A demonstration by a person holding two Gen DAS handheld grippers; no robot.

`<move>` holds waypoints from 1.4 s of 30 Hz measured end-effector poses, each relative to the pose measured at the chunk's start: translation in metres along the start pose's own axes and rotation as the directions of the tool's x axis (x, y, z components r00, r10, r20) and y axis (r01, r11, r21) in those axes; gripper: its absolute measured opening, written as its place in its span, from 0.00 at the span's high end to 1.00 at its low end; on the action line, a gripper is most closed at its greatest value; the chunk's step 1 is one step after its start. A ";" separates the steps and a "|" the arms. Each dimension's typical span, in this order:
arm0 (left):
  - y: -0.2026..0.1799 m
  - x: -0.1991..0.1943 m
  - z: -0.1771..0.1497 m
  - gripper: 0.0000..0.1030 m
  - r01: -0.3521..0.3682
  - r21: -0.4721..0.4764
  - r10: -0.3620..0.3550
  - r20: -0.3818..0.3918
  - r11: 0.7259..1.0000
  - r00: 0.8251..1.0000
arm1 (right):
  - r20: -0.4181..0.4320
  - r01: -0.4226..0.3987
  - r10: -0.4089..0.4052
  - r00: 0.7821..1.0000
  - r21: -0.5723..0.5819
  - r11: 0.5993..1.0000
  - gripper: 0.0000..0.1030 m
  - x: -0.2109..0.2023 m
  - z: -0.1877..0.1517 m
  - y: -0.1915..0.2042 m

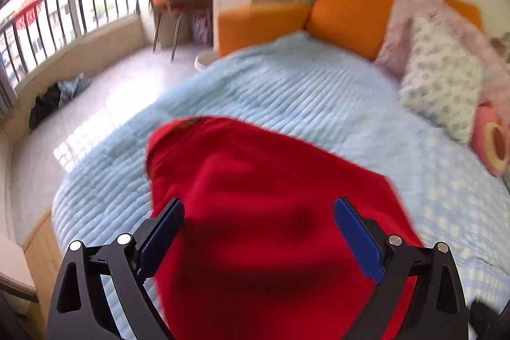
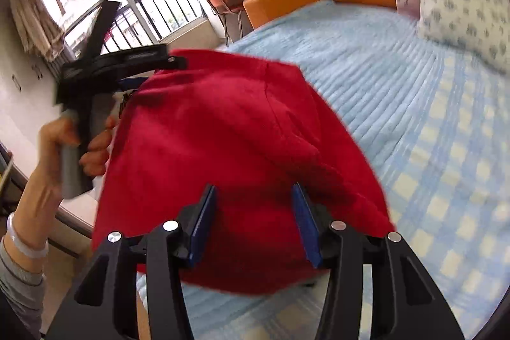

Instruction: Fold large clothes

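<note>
Lying on the bed point(image 1: 287, 91), red garment point(image 1: 255, 212) fills both grippers' parted jaws; pillows point(image 1: 440, 78) beyond

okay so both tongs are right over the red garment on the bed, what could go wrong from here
1. Both the left tongs and the right tongs stand open over the red garment, neither pinching it; closing here may bunch the middle rather than catch an edge.
2. The garment's near edge hangs past the blue bedspread, so it might slide off.
3. Both views are blurred, so aim may be off.
</note>
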State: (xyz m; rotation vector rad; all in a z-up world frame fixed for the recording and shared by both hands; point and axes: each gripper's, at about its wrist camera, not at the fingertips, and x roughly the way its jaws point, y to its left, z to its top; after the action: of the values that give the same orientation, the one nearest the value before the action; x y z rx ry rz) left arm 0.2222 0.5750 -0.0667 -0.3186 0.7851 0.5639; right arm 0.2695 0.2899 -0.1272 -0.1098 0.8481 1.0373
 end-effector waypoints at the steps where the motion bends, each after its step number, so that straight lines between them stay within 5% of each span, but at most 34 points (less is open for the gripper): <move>1: -0.003 -0.026 -0.010 0.06 0.000 0.012 0.000 0.040 1.000 0.999 | 0.026 0.015 -0.014 1.000 -0.026 1.000 0.31 -0.012 0.000 0.006; 2: -0.003 -0.041 -0.017 0.06 0.005 0.013 -0.006 0.065 1.000 0.998 | 0.066 0.041 -0.038 0.997 -0.056 0.998 0.18 -0.026 -0.002 0.014; 6: -0.010 -0.109 -0.052 0.04 -0.059 -0.026 0.062 0.166 0.998 0.984 | 0.169 0.137 -0.112 0.979 -0.143 0.980 0.08 -0.066 -0.015 0.041; 13: -0.019 -0.191 -0.120 0.03 -0.104 -0.109 0.133 0.299 0.989 0.945 | 0.326 0.281 -0.202 0.924 -0.217 0.935 0.05 -0.112 -0.061 0.079; 17: -0.034 -0.214 -0.154 0.03 -0.145 -0.100 0.171 0.333 0.984 0.927 | 0.328 0.284 -0.206 0.922 -0.210 0.936 0.05 -0.114 -0.084 0.085; 21: -0.056 -0.215 -0.191 0.03 -0.213 -0.047 0.215 0.362 0.976 0.907 | 0.317 0.299 -0.226 0.921 -0.204 0.932 0.05 -0.103 -0.100 0.081; 27: -0.058 -0.188 -0.224 0.03 -0.148 -0.021 0.146 0.331 0.989 0.932 | 0.281 0.300 -0.243 0.929 -0.182 0.936 0.05 -0.085 -0.116 0.067; 34: -0.058 -0.182 -0.252 0.03 -0.155 -0.051 0.162 0.424 0.987 0.891 | 0.316 0.272 -0.211 0.925 -0.164 0.948 0.05 -0.088 -0.129 0.061; 38: -0.057 -0.167 -0.261 0.03 -0.152 -0.063 0.164 0.395 0.986 0.904 | 0.326 0.268 -0.200 0.924 -0.178 0.947 0.05 -0.088 -0.137 0.063; 42: -0.055 -0.165 -0.270 0.03 -0.160 -0.071 0.176 0.407 0.984 0.896 | 0.343 0.261 -0.185 0.921 -0.190 0.946 0.05 -0.088 -0.142 0.066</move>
State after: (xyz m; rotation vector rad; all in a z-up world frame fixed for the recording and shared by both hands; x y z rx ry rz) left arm 0.0050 0.3448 -0.1228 -0.1548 0.3929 0.7793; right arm 0.1167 0.1978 -0.1462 -0.2257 0.4035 0.9021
